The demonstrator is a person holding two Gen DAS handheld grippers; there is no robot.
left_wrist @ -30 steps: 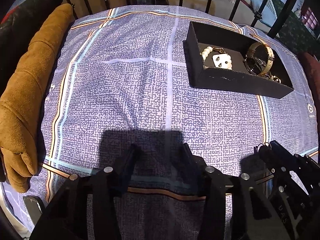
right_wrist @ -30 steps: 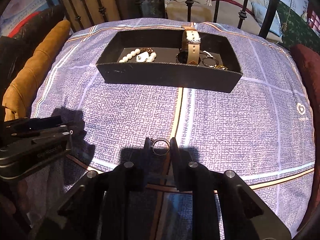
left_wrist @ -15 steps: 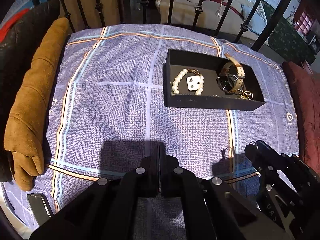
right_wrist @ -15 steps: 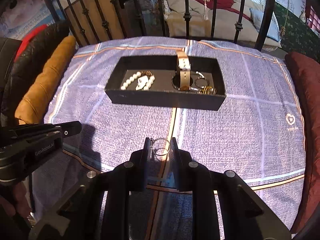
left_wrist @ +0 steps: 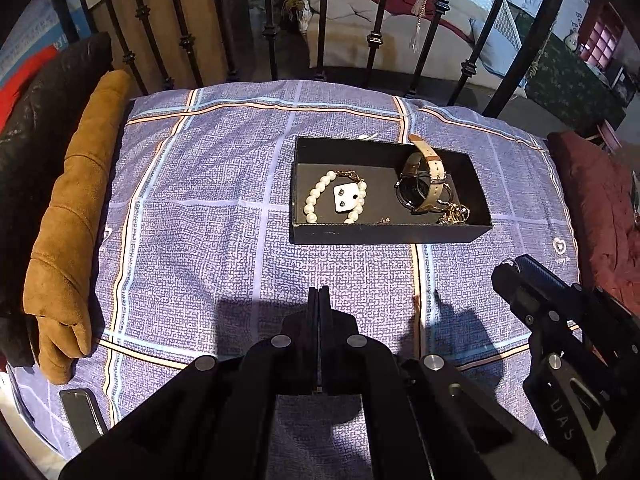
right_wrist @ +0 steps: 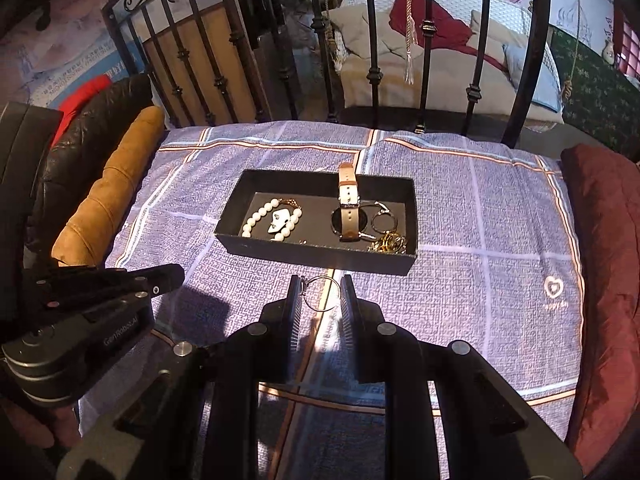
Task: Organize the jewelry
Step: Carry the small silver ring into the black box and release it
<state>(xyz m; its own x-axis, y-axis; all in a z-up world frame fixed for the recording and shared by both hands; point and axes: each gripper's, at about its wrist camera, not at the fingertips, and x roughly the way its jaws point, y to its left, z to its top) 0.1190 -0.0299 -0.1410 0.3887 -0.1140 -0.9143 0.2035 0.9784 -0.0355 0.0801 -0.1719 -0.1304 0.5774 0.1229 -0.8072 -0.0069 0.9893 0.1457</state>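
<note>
A black tray lies on the blue checked cloth. It holds a pearl bracelet around a white earring card, a tan-strap watch, a thin hoop and gold chains. My right gripper is shut on a thin silver ring, held above the cloth just short of the tray's near wall. My left gripper is shut and empty, raised above the cloth left of the right gripper.
A brown suede cushion and a black leather one lie along the left edge. A dark red cushion lies on the right. Black iron railing stands behind the cloth. A dark phone lies at the near left corner.
My left gripper closed its fingers, which were open a second ago. Both grippers rose and drew back, so the tray looks smaller and farther. The ring stays held in the right gripper.
</note>
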